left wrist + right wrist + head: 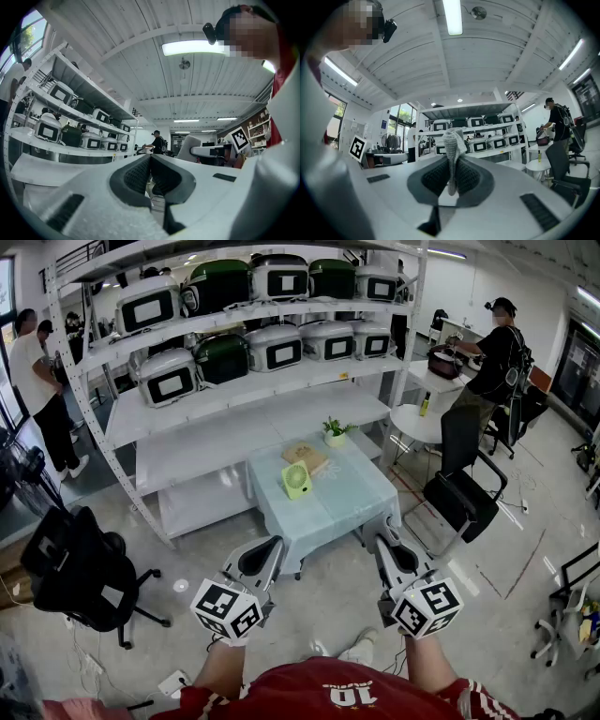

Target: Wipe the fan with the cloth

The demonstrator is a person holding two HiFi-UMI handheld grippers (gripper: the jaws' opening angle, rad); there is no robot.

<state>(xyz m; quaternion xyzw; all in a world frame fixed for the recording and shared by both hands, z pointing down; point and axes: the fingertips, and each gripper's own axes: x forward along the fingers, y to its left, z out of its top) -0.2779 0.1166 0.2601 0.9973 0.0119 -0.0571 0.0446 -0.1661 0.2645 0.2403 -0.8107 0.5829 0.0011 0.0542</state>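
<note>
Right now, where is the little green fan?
In the head view, the fan stands on the small table straight ahead, just in front of a flat brown object.

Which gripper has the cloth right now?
The right gripper: its jaws pinch a grey knitted cloth. The left gripper is shut with nothing between its jaws.

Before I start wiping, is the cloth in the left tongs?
No, the left tongs close on nothing; the right tongs pinch the cloth.
</note>
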